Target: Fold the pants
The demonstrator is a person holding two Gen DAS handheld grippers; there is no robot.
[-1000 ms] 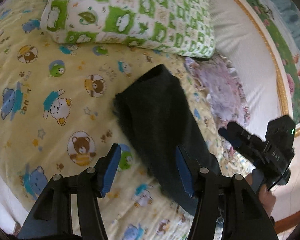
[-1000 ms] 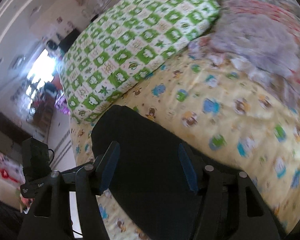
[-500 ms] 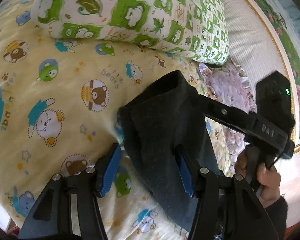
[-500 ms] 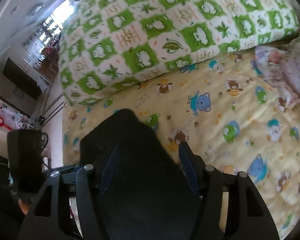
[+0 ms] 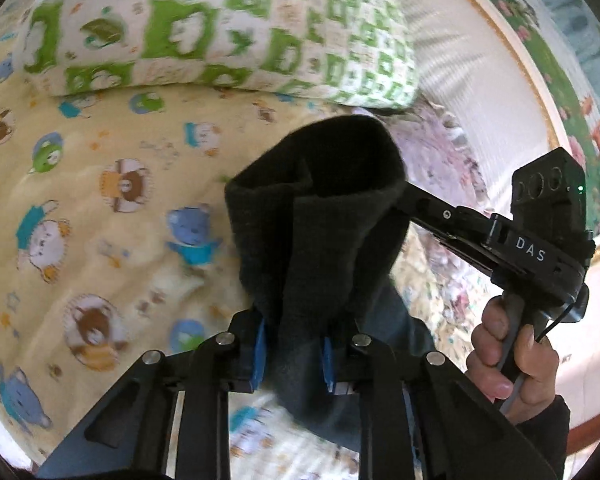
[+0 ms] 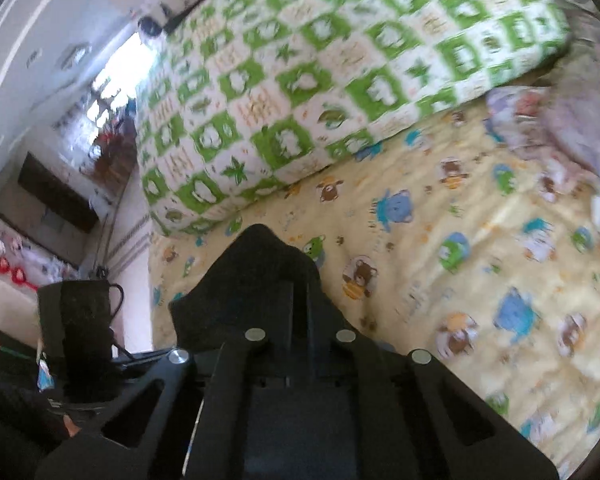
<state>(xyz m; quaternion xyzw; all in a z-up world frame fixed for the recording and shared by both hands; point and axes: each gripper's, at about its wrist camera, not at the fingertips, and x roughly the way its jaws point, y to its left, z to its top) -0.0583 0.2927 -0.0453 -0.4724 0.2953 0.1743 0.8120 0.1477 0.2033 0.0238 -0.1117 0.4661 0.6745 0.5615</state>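
Observation:
The dark pants [image 5: 320,216] lie on a yellow bear-print sheet [image 5: 100,220], one end lifted into a bunched fold. My left gripper [image 5: 293,356] is closing, its blue pads pressed on the fabric from both sides. From the right, the right gripper's body [image 5: 540,248] reaches in, held by a hand [image 5: 512,348]; its fingertips are hidden in the raised fold. In the right wrist view my right gripper [image 6: 300,300] is shut on the pants [image 6: 256,264], whose cloth peaks up just beyond the fingers. The left gripper's body [image 6: 76,312] shows at the lower left.
A green-and-white checked pillow [image 5: 220,28] lies across the sheet just beyond the pants, also seen as the pillow [image 6: 340,60]. A pale purple floral cloth [image 5: 440,168] is crumpled to the right. A white padded headboard [image 5: 480,60] rises behind it.
Both grippers went from open around the pants to closed on the fabric. The pants' end has been gathered and raised off the sheet. The right gripper moved in closer to the left.

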